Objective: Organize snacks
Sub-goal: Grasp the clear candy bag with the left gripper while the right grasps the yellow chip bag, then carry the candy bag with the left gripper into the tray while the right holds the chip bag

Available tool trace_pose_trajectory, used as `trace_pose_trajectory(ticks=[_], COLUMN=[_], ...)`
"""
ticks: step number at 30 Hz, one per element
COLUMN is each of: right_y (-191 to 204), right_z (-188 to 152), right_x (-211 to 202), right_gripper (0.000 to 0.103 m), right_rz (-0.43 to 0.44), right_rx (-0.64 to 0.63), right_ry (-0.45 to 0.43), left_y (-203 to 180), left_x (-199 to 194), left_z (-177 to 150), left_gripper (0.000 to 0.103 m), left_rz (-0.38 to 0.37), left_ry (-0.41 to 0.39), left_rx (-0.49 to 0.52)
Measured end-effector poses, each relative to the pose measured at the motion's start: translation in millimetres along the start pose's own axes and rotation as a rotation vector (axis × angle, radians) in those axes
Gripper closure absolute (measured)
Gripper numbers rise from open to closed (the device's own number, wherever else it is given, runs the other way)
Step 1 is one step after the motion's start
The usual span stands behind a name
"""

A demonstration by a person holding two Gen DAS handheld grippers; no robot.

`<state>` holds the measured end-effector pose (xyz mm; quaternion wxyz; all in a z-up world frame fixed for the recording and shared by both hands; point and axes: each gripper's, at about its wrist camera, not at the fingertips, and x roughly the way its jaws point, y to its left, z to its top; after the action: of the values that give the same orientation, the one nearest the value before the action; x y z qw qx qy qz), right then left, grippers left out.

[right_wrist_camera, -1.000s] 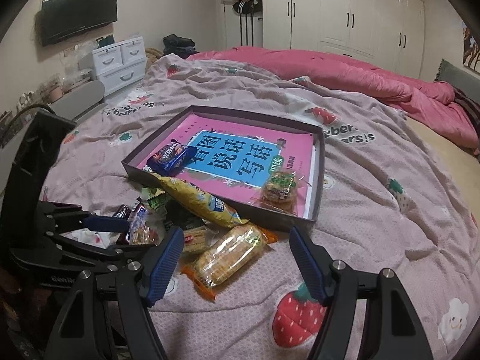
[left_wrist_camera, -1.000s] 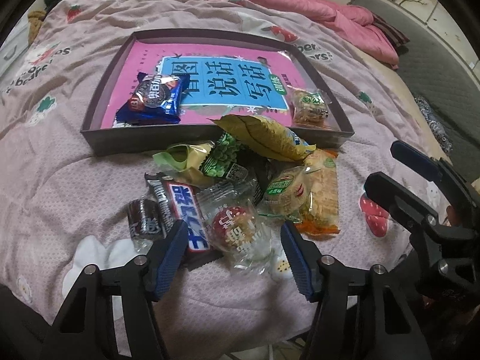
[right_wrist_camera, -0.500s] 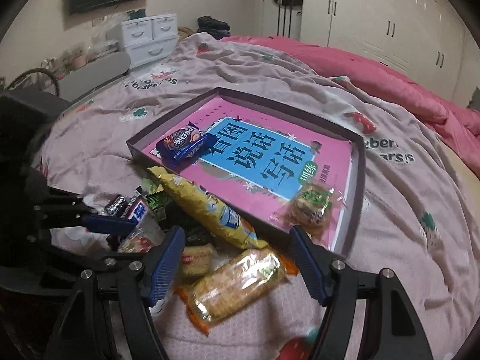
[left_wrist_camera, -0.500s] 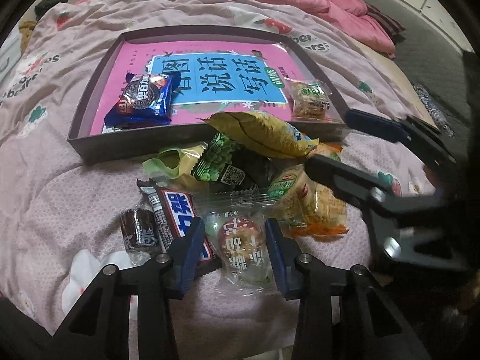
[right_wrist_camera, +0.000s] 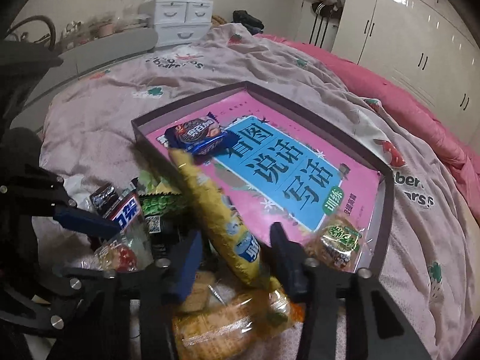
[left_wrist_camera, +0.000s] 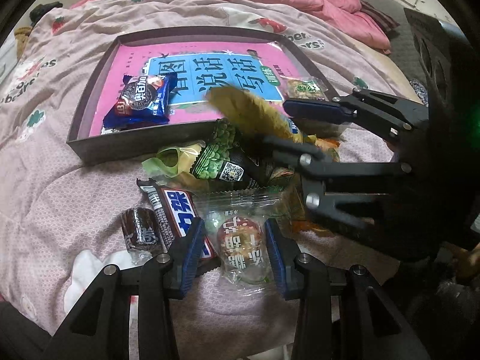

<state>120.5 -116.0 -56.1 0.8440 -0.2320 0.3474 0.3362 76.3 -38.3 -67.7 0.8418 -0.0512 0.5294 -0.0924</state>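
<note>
- Snacks lie in a loose pile on the bed [left_wrist_camera: 60, 186], just in front of the shallow box [left_wrist_camera: 90, 138]; two are already inside it: a blue cookie pack [left_wrist_camera: 141, 102] at the near left, a small green-label pack [left_wrist_camera: 303, 88] at the right.
- Left gripper [left_wrist_camera: 235, 249] sits low over a clear-wrapped round snack [left_wrist_camera: 240, 246]; its fingers [left_wrist_camera: 192, 249] flank the wrapper at both sides, and contact looks made, so read as clenched on it.
- A candy bar [left_wrist_camera: 177, 213] lies touching the left finger; a small brown roll [left_wrist_camera: 139, 231] sits just beside that.
- Right gripper [right_wrist_camera: 237, 258] straddles the long yellow bag [right_wrist_camera: 216, 210], which leans from the pile over the box's near wall; its fingers [right_wrist_camera: 186, 264] are closing, bag between them, and full pinch not certain, some blur.
- A cracker pack [right_wrist_camera: 222, 327] lies under the right gripper; a green-black packet [left_wrist_camera: 225, 162] is mid-pile.
- Step in hand: both hands grasping one snack each, before transfer.
- Next move likely calls for lifting clear of the pile without dragging neighbours, then carrying over the box wall and setting down on free floor inside.
- Risk: slippery wrappers, thin grip on the film.
</note>
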Motion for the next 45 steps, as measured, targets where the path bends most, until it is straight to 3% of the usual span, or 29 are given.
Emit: trace_pose_trajectory(ticks=[2, 7, 15, 21, 45], right_y=[-0.8, -9.6, -34.3, -35.5, -42.1], right_z=[0.8, -0.9, -14.7, -12.4, -19.8], right_x=[-3.8, -13.4, -50.9, -69.7, -96.6], right_gripper=[0.079, 0.085, 0.086, 0.086, 0.086], right_rz=[-0.002, 0.011, 0.04, 0.017, -0.025], right_rx=[0.001, 0.075, 0.35, 0.394, 0.469], right_ry=[-0.017, -0.044, -0.128, -0.179, -0.244], left_y=[0.5, 1.3, 2.9, 8.1, 16.2], left_x=[-0.2, 0.3, -1.7, -11.0, -56.9], left_z=[0.1, 1.9, 5.4, 5.0, 15.8], left_gripper=[0.061, 0.063, 0.066, 0.068, 0.069], left_rz=[-0.002, -0.002, -0.01, -0.015, -0.017], left_ry=[-0.002, -0.006, -0.021, -0.039, -0.163], left_rx=[-0.001, -0.005, -0.01, -0.019, -0.037])
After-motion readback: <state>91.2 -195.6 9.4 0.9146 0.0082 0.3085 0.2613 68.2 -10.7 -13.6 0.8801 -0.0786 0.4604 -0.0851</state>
